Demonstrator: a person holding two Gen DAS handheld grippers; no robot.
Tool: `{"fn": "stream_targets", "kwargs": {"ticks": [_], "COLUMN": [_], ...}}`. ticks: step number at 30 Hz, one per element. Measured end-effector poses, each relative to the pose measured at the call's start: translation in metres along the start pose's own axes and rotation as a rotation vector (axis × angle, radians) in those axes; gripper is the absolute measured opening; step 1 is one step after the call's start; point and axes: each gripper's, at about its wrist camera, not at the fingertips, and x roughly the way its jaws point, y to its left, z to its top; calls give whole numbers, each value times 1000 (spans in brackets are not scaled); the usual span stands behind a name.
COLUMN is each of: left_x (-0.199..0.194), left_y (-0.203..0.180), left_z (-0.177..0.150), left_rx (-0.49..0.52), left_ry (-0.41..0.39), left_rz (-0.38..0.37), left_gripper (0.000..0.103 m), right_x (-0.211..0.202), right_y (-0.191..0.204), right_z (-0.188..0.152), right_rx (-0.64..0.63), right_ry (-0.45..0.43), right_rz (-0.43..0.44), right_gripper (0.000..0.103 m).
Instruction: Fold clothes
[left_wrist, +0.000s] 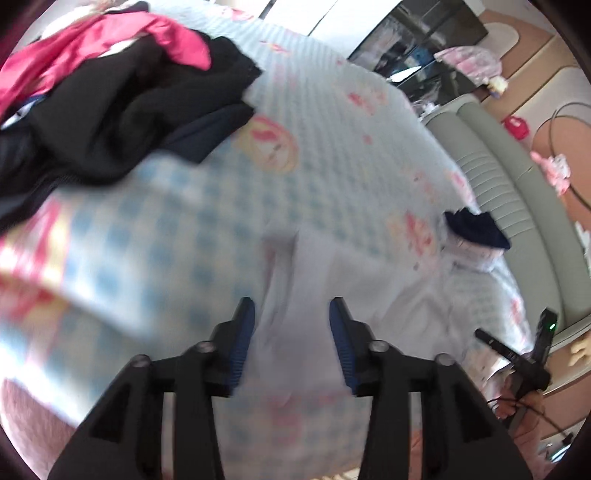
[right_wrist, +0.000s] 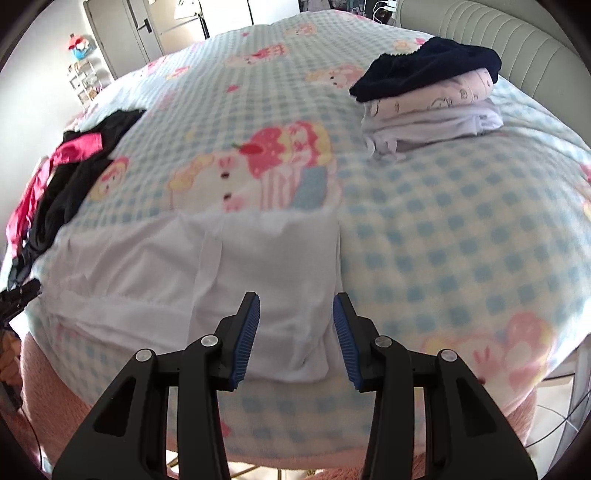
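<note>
Spread over the bed, a blue-checked cartoon blanket (right_wrist: 443, 221) carries the thin white garment (right_wrist: 240, 266) at its near edge; soft, limp, I'd pinch its corners. Both grippers' (left_wrist: 291, 306) (right_wrist: 296, 301) jaws hang released above it.

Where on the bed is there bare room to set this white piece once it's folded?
Bare blanket lies between the white garment and the folded stack, and across the middle toward the far edge. Crowded: the black and pink pile beside the garment's other side.
</note>
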Motion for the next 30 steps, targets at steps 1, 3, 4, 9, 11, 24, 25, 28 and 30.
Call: {"fn": "stream_targets", "kwargs": {"ticks": [1, 3, 4, 9, 11, 24, 25, 28, 30], "left_x": [6, 22, 33, 68, 76, 41, 41, 50, 50], "left_y": [-3, -10, -13, -15, -14, 34, 43, 57, 54], "left_z": [9, 23, 29, 38, 37, 28, 27, 21, 17], "left_rx": [2, 9, 16, 22, 27, -323, -356, -403, -369], "left_ry": [2, 16, 35, 120, 131, -60, -66, -26, -15], "left_rz": [-11, -27, -16, -23, -24, -289, -287, -270, -230], "left_gripper": [44, 44, 42, 31, 18, 3, 3, 3, 3], "right_x": [1, 5, 9, 30, 41, 89, 89, 88, 87], "right_y": [-1, -1, -1, -2, -3, -16, -16, -12, -9], "right_z": [5, 15, 19, 36, 41, 28, 27, 25, 23], "right_rx": [2, -2, -2, -7, -17, 27, 30, 3, -23], "right_ry": [-3, -6, -5, 12, 18, 82, 81, 73, 67], "right_rz": [2, 10, 13, 19, 2, 3, 3, -20, -37], "right_gripper": [42, 42, 42, 42, 42, 42, 42, 42, 42]}}
